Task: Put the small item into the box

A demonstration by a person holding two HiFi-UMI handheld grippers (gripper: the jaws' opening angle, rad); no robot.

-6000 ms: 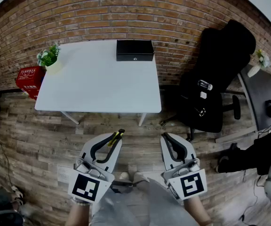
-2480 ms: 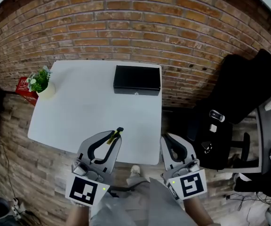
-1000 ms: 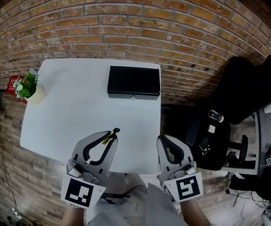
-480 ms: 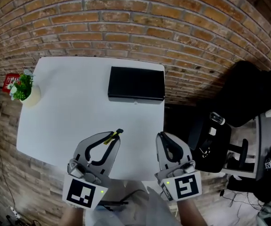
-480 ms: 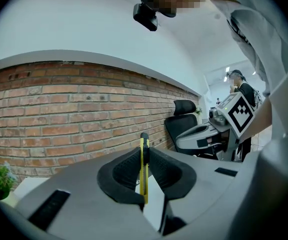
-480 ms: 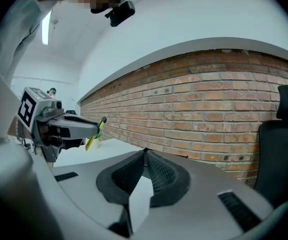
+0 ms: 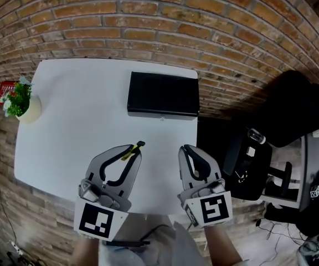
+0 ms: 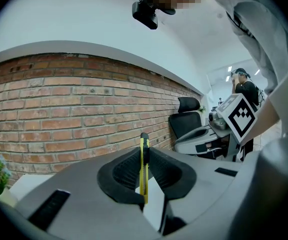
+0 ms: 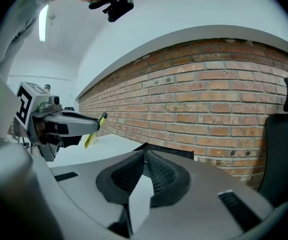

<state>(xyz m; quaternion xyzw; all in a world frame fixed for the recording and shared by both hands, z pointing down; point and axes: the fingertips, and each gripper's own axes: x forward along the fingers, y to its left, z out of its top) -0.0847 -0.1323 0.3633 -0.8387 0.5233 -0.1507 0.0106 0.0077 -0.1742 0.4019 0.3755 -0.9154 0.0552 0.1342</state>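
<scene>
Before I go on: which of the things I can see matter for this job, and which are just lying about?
For the job: yellow item, clamped in the left gripper; closed black box at the back of the table; right gripper, shut and empty.
Just lying about: potted plant; black office chair; red crate.

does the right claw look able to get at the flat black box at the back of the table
Probably yes: the right claw is shut on nothing, and only bare white table lies between it and the flat black rectangular box by the brick wall.
</scene>
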